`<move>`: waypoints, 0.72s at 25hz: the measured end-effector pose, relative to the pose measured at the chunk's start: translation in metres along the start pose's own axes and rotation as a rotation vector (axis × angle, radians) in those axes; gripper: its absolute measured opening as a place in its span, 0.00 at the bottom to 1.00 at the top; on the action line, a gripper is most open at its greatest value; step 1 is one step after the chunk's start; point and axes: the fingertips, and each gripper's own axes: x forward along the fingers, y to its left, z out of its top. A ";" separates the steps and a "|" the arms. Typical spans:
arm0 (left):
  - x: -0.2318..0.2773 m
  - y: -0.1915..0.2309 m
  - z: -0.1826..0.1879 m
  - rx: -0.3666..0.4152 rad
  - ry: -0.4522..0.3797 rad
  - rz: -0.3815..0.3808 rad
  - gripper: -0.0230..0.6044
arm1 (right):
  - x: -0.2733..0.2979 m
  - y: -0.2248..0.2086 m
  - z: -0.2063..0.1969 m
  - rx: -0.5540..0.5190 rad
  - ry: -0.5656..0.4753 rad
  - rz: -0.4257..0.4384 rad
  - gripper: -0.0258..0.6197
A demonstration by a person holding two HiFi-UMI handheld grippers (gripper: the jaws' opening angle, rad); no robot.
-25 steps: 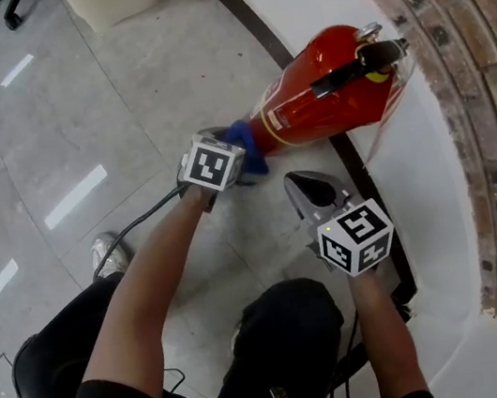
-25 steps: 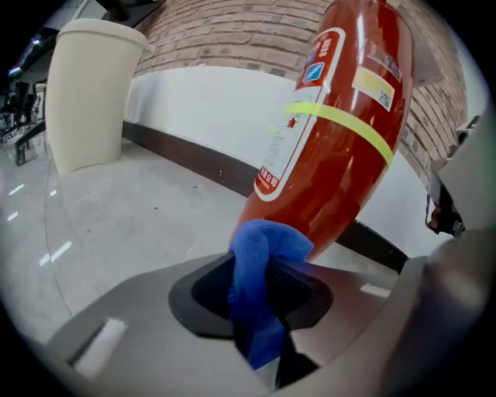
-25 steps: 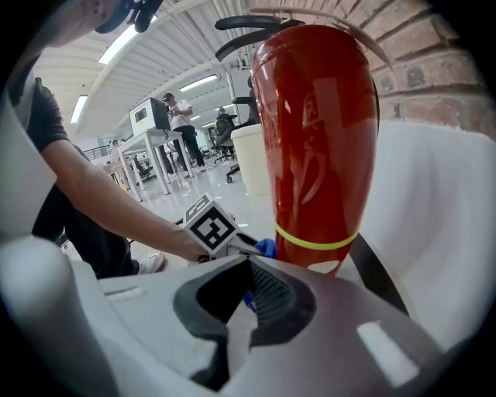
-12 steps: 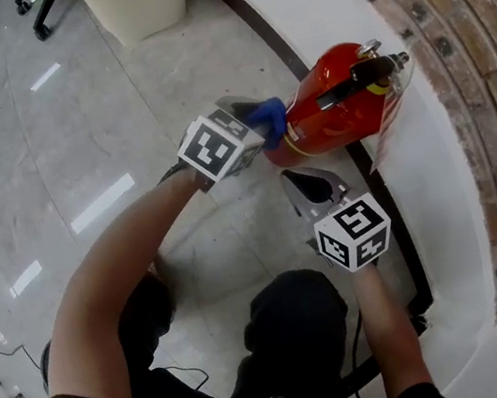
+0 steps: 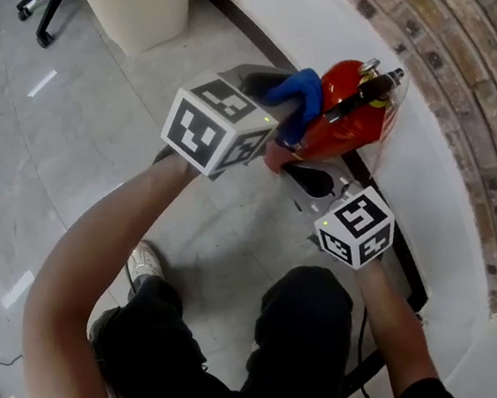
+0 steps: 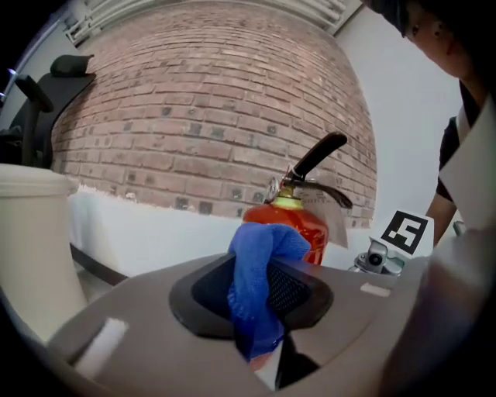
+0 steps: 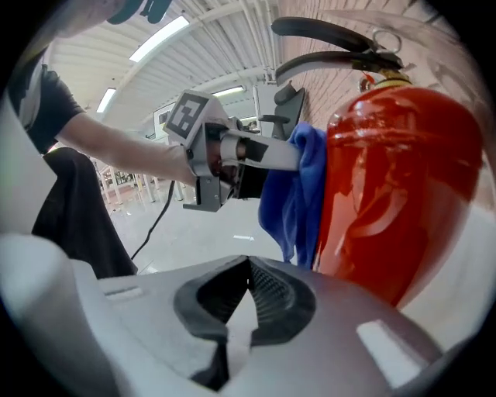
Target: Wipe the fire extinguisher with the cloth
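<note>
Head view looks down; all 3 views share the fire extinguisher (image 5: 354, 122).

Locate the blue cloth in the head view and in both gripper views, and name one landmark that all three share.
Head view: blue cloth upper centre, at the left side of the red fire extinguisher.
Left gripper view: low centre, in front of the fire extinguisher.
Right gripper view: centre, just left of the fire extinguisher.
Shared landmark: the fire extinguisher.
</note>
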 end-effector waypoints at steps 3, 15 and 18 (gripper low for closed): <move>0.002 0.001 0.002 0.016 -0.011 -0.019 0.20 | 0.005 0.001 0.004 -0.023 0.026 -0.004 0.04; 0.046 0.033 -0.120 -0.112 0.106 -0.007 0.19 | 0.025 0.030 -0.028 -0.133 0.199 0.103 0.04; 0.059 0.040 -0.148 -0.137 0.135 -0.017 0.19 | 0.033 0.034 -0.037 -0.127 0.231 0.117 0.04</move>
